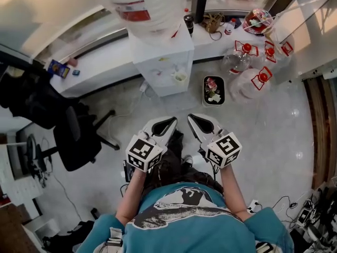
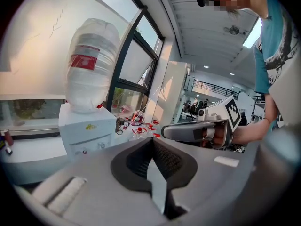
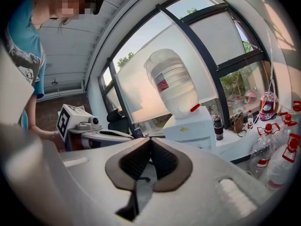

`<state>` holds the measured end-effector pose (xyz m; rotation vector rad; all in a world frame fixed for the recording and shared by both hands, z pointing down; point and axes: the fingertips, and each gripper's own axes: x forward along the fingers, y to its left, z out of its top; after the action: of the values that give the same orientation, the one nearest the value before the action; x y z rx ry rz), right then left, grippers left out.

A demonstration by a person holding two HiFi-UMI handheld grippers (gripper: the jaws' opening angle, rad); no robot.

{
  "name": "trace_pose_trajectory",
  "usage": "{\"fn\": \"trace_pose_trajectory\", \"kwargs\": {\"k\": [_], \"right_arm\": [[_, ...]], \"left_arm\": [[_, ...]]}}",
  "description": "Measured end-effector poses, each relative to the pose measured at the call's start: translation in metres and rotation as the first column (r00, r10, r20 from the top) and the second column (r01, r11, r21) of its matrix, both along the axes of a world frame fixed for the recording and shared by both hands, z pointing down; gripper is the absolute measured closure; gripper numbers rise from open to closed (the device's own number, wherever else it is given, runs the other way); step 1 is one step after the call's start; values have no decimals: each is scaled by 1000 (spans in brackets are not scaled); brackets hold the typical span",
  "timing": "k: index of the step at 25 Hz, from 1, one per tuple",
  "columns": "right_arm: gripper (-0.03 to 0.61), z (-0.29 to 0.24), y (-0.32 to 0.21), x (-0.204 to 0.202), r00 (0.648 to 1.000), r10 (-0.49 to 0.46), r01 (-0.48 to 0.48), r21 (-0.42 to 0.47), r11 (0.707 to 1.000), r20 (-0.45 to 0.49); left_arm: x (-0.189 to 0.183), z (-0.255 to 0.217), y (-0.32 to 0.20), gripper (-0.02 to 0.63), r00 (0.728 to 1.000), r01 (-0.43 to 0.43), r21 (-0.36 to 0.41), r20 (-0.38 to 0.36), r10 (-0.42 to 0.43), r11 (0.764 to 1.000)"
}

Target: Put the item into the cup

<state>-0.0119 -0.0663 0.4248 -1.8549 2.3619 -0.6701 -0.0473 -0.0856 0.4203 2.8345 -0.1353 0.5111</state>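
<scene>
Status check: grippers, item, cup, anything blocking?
Both shut, empty: left gripper, right gripper. Item and cup: neither identifiable. Ahead: water dispenser, bottles to its right; nothing close to either gripper.

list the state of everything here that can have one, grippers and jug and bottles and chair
left gripper: shut, nothing between its jaws
right gripper: shut, nothing between its jaws
water jug: upside down, seated on the dispenser
plastic bottles: upright, red caps on
office chair: upright, nobody in it
</scene>
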Motion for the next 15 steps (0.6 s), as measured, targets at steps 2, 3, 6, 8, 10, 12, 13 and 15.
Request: {"fn": "trace_pose_trajectory", "kwargs": {"k": [2, 3, 6, 8, 10, 12, 13, 15], "right_arm": [[580, 0, 12, -8, 1000, -10, 10, 6, 1000, 0], [580, -1, 18, -13, 1000, -16, 16, 10, 1000, -1], [580, -4, 35, -29, 999, -39, 39, 27, 999, -9], [580, -8, 47, -40, 998, -53, 54, 38, 998, -19], [580, -12, 58, -51, 998, -59, 60, 49, 997, -28], [580, -15, 67, -61, 998, -61, 63, 58, 996, -36], [580, -16, 72, -66, 997, -62, 65, 61, 996, -41], [578, -20, 82, -72, 996, -65, 68, 68, 995, -54]], "left_arm": [[-11, 2, 16, 601, 1000, 9, -1, 0, -9, 1000], [-17, 2, 25, 601, 1000, 16, -2, 2, -16, 1000], [-37, 3, 47, 601, 999, 40, -1, 7, -40, 999], [-50, 2, 59, 601, 998, 58, 6, 2, -58, 998], [-61, -2, 70, 601, 997, 73, 10, -8, -73, 997], [-70, -5, 78, 601, 996, 83, 16, -16, -82, 996], [-75, -7, 83, 601, 996, 86, 20, -21, -86, 996], [-80, -11, 91, 601, 996, 88, 30, -31, -87, 996]]}}
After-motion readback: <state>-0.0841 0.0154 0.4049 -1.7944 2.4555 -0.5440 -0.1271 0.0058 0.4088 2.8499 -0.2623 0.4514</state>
